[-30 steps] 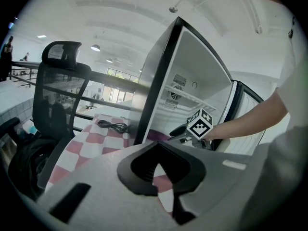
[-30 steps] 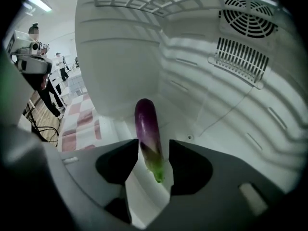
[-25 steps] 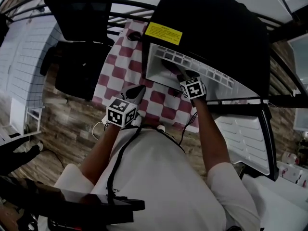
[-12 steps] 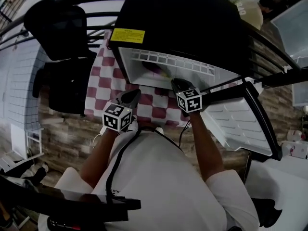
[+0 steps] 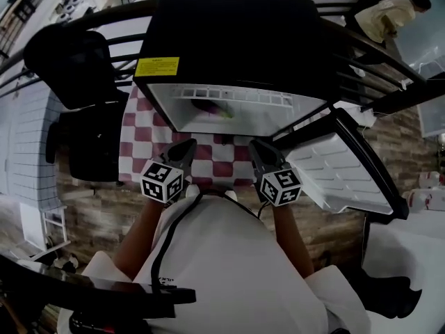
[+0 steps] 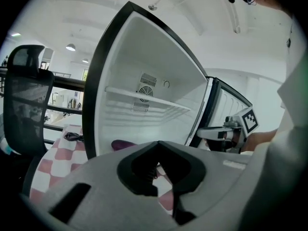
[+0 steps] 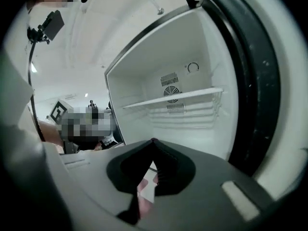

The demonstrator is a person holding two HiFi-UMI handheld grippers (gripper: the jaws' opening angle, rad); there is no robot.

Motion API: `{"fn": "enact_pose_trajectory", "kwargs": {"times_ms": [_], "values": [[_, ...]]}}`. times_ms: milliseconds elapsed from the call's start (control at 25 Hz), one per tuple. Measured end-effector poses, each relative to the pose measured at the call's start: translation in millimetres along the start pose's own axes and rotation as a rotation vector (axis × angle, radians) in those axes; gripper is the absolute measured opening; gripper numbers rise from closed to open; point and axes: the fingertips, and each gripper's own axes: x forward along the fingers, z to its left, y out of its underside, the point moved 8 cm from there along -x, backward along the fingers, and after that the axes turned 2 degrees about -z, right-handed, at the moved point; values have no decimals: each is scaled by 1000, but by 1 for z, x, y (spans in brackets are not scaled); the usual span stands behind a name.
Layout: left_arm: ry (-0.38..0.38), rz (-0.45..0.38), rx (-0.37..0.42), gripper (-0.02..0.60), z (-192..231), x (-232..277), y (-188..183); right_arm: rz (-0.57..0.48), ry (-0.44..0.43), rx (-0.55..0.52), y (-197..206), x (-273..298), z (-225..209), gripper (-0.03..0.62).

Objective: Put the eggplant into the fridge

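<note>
surface — checkered tablecloth | floor — wood planks | fridge open

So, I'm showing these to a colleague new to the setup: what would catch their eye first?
The black fridge fills the top of the head view, standing on a red-and-white checked cloth with its door swung open to the right. Inside, on its floor, lies the purple eggplant. Before the opening, the left gripper and right gripper hang side by side, both shut and empty.
</note>
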Motion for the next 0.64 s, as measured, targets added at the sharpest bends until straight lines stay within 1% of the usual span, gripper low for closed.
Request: {"fn": "enact_pose_trajectory", "kwargs": {"times_ms": [240,400,640], "values": [[30,-29,11,5,-12,2,-13,-35,22,10,-2,-29,3,5],[45,-38,11,5,-19,7,-17,-53,27,19,-5,-33,2,5],[47,-37,16,5,-22,8,-16,-63,29,8,-9,-33,1,5]]}}
